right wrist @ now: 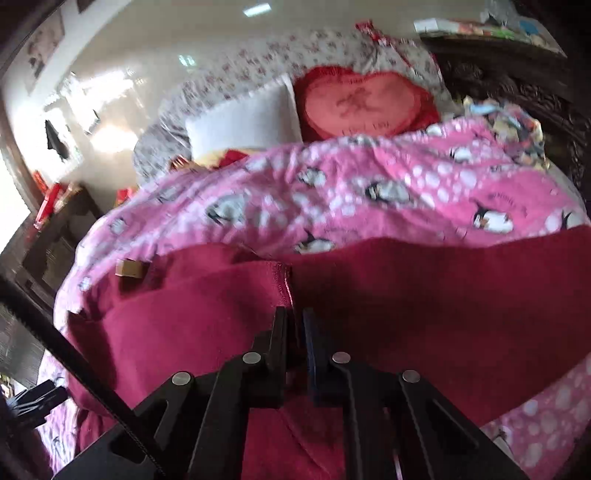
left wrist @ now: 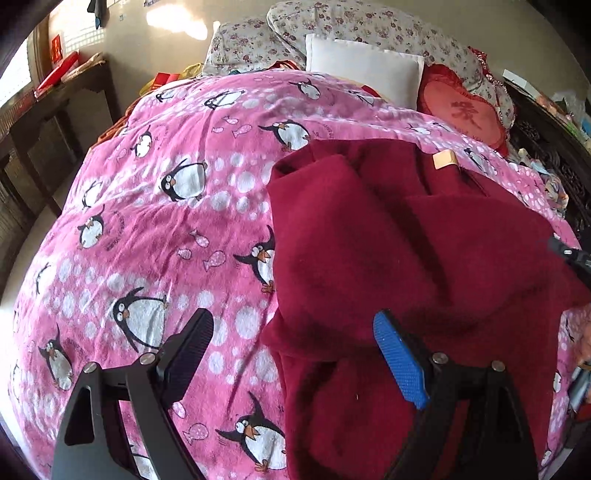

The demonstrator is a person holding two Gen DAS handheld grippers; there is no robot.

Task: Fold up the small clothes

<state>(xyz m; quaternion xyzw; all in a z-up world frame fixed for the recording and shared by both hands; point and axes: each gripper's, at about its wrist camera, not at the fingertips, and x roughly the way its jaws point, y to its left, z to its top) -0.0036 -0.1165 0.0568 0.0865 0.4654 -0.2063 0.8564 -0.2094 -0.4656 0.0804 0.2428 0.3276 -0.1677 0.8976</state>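
**Around the bed**

I see a pink penguin blanket [left wrist: 177, 221] covering the bed. At its far edge sit a white pillow [left wrist: 364, 70], a red heart cushion [left wrist: 463, 107] and floral bedding [left wrist: 369, 26]. A dark wooden table [left wrist: 55, 107] stands beyond the left edge.

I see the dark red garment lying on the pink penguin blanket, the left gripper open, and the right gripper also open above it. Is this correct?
Not quite. The right gripper is shut on the dark red garment, its fingers pinching the fabric, as the right wrist view shows. The rest holds: the garment lies on the pink penguin blanket, and the left gripper is open.
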